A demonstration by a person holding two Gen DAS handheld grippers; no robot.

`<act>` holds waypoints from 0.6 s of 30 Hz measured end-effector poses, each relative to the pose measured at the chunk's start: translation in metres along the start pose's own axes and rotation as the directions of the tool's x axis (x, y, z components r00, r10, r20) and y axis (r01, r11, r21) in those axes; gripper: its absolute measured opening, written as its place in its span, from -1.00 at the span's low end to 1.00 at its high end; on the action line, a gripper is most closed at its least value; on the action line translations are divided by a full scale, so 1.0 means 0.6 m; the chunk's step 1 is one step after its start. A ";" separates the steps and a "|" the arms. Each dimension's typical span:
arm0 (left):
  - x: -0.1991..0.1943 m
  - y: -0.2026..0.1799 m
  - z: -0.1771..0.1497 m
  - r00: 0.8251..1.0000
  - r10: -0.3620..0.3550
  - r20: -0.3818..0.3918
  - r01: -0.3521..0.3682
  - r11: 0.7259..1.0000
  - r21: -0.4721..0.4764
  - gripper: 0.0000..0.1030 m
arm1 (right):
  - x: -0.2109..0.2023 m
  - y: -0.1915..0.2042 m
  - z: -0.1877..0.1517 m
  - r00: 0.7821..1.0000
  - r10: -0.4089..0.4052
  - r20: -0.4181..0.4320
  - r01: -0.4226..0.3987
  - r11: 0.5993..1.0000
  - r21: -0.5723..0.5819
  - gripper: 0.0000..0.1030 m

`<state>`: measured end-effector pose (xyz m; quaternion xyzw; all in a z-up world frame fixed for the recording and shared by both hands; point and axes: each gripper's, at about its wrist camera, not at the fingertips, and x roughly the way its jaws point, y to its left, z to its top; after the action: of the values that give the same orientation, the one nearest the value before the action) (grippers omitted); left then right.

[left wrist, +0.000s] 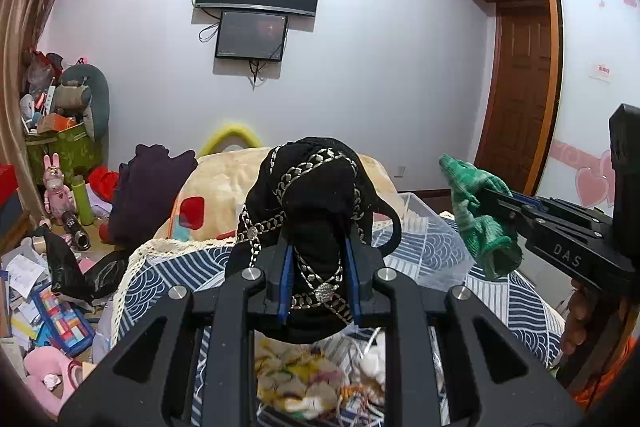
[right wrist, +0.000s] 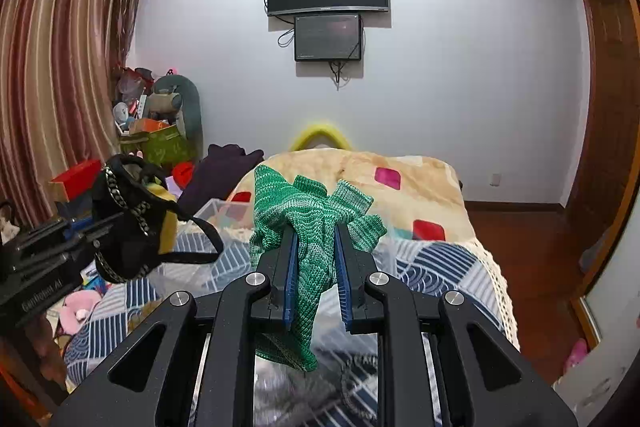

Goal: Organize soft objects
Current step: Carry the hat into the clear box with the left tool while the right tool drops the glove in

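Note:
My left gripper is shut on a black soft garment with silver chain trim and holds it up above the bed. It also shows in the right wrist view, at the left. My right gripper is shut on a green knitted cloth and holds it above the bed. That cloth also shows in the left wrist view, at the right, with the right gripper behind it. A clear plastic bin stands on the bed below both.
The bed has a blue-and-white patterned cover and a beige blanket. A dark purple garment lies at its left edge. Toys, boxes and papers crowd the floor on the left. A wooden door stands at the right.

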<state>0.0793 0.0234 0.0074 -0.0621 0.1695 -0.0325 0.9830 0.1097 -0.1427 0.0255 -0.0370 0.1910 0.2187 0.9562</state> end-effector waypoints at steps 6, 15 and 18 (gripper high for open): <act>0.049 0.018 -0.002 0.999 -0.012 -0.033 0.012 1.000 -0.023 -0.58 | 0.047 0.005 0.008 0.999 -0.011 -0.052 0.011 1.000 -0.009 -0.69; 0.110 0.011 -0.020 0.991 0.021 -0.134 -0.018 1.000 0.019 -0.58 | 0.109 0.007 0.001 0.987 -0.021 -0.159 0.015 0.999 -0.037 -0.69; 0.123 -0.005 -0.023 0.986 0.023 -0.163 -0.012 0.998 0.065 -0.58 | 0.134 0.014 -0.008 0.978 -0.032 -0.205 0.021 0.998 -0.058 -0.69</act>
<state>0.1438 0.0127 -0.0291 -0.0264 0.2493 -0.0343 0.9675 0.1710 -0.1033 -0.0095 -0.0885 0.2822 0.2061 0.9327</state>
